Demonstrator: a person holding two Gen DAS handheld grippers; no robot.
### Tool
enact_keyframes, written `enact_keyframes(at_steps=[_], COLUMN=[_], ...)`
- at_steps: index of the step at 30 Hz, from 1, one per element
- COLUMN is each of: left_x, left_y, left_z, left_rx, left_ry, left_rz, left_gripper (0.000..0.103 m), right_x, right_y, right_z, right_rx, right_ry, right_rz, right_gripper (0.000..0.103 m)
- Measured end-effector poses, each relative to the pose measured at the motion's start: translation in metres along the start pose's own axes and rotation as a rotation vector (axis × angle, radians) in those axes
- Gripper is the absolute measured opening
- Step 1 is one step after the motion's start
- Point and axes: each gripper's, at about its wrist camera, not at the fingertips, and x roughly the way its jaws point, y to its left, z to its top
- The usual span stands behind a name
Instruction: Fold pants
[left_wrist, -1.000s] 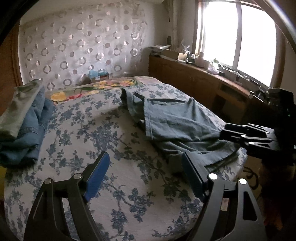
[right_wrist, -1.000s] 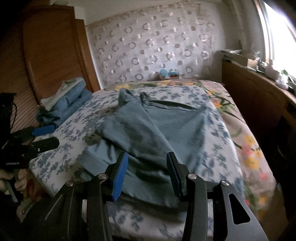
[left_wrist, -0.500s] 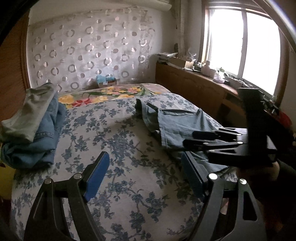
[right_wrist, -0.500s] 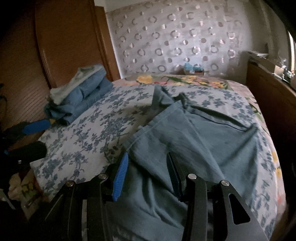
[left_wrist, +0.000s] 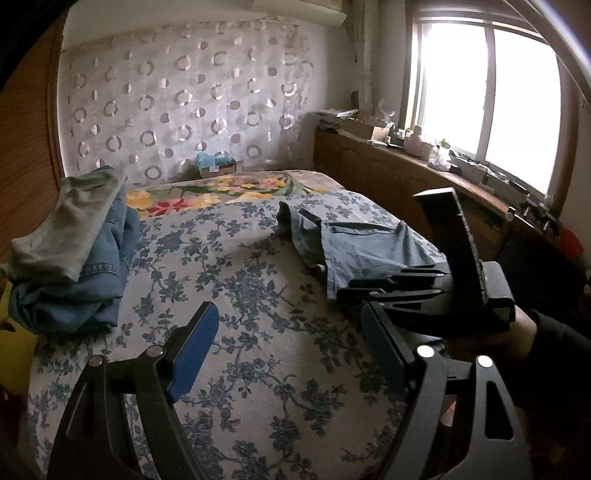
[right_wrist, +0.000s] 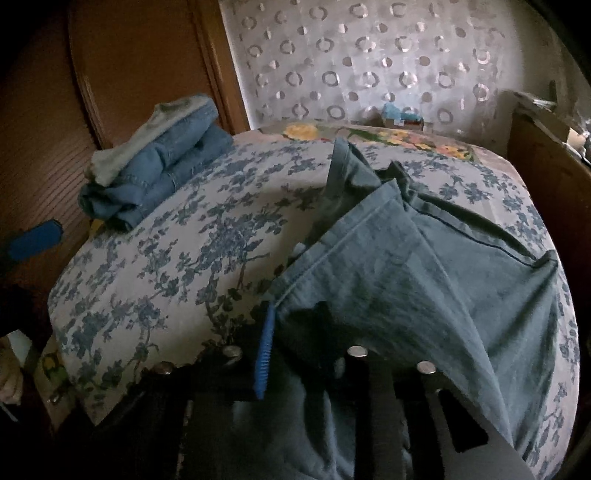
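Observation:
Grey-blue pants (right_wrist: 424, 295) lie on the right half of the bed, waistband toward the far end; they also show in the left wrist view (left_wrist: 365, 247). My right gripper (right_wrist: 295, 343) sits at the near hem of a folded-over leg, with cloth lying between and over its fingers; the right finger is hidden under the fabric. In the left wrist view the right gripper (left_wrist: 354, 291) lies flat against the pants' edge. My left gripper (left_wrist: 288, 350) is open and empty above the bare bedspread, left of the pants.
The bed has a blue floral spread (left_wrist: 229, 280). A stack of folded jeans and clothes (left_wrist: 74, 251) sits at its left edge, also in the right wrist view (right_wrist: 155, 158). A wooden cabinet (left_wrist: 388, 177) with clutter runs under the window on the right.
My right gripper moved forward onto the pants' near hem and its fingers closed in around the cloth. My left gripper drew back a little and stayed open.

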Motion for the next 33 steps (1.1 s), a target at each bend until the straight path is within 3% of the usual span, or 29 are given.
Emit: enact_keyframes(at_steps=[3, 15, 33], left_x=[0.000, 0.005, 0.011], left_y=[-0.001, -0.004, -0.007], left_z=[-0.001, -0.005, -0.003], left_rx=[0.001, 0.002, 0.004], left_ry=[0.002, 0.013, 0.016], left_rz=[-0.003, -0.011, -0.018], left_gripper=[0.080, 0.080, 0.080], right_x=[0.002, -0.040, -0.050], right_y=[0.002, -0.021, -0.114], right_z=[0.002, 0.007, 0.043], right_rx=[-0.017, 0.054, 0.148], right_ry=[0.000, -0.140, -0.141], right_rz=[0.002, -0.010, -0.249], right_gripper=[0.004, 0.001, 0.001])
